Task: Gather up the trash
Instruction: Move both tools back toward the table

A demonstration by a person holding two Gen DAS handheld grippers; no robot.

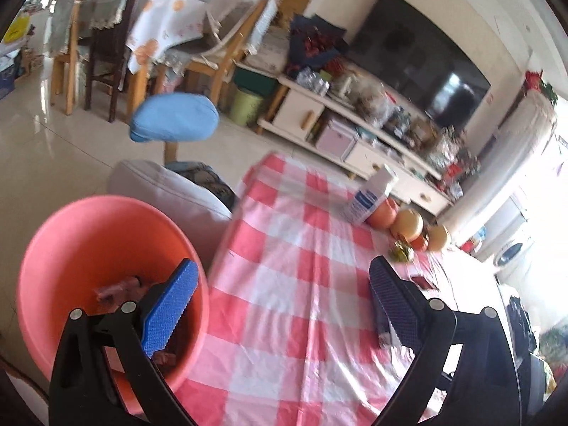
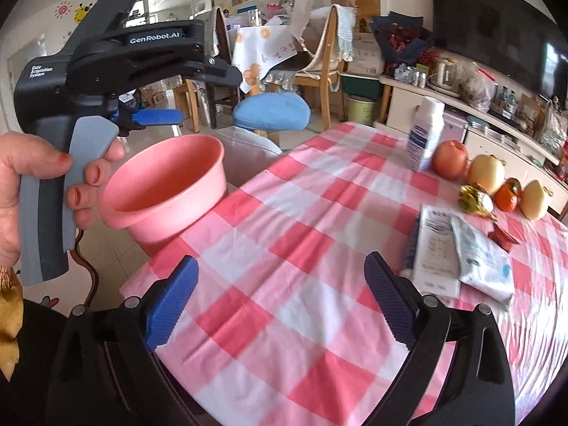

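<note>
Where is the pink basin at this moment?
The pink basin stands at the left edge of the checkered table, left of centre in the right wrist view, beneath the left gripper; the left wrist view shows it lower left.

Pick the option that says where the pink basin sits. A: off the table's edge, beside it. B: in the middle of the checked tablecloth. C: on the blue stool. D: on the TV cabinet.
A: the pink basin sits past the edge of the checked tablecloth, not on it.
</note>
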